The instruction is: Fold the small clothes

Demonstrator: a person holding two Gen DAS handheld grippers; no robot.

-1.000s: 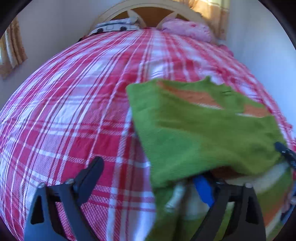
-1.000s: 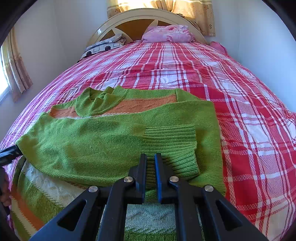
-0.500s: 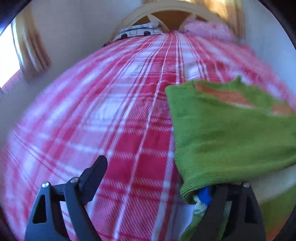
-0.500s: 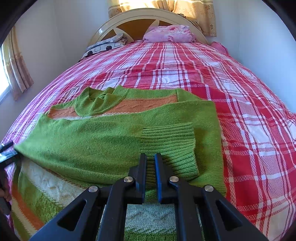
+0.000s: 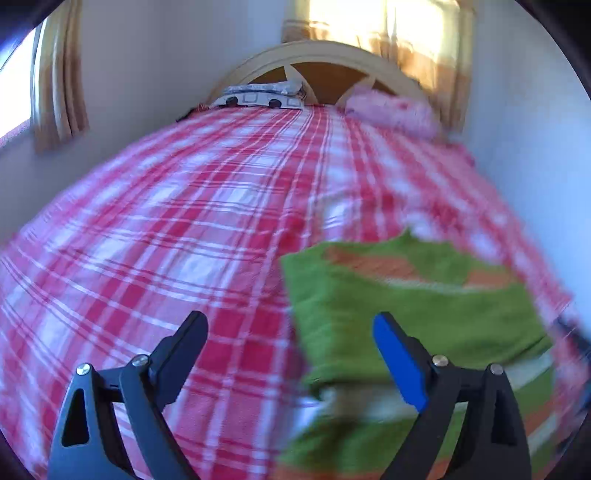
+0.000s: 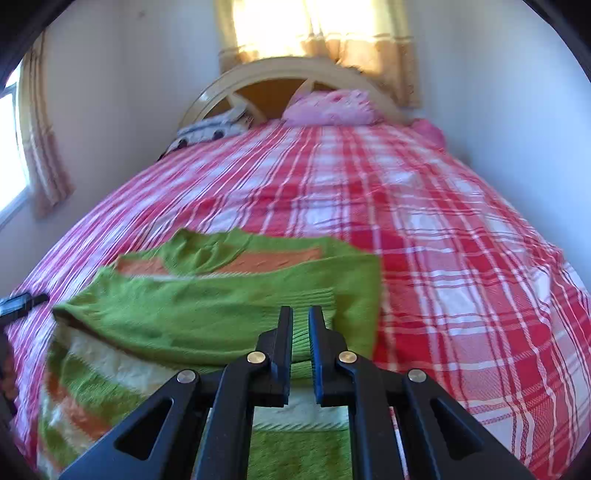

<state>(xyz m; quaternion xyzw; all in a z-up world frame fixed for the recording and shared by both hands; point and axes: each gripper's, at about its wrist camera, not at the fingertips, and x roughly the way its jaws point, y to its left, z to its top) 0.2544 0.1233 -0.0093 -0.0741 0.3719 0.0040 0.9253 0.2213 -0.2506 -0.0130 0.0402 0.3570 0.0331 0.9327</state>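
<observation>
The left gripper [image 5: 288, 328] has just been opening; its jaws stand wide apart with nothing between them, pointing toward 12 o'clock and tilted downward. The right gripper [image 6: 300, 317] is nearly closed, empty, likewise angled down.

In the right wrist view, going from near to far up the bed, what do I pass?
Right gripper → green sweater → plaid bedspread → pink pillow → headboard → curtain.

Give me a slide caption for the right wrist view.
Shut right gripper above a partly folded green striped sweater on a red plaid bedspread.
</observation>
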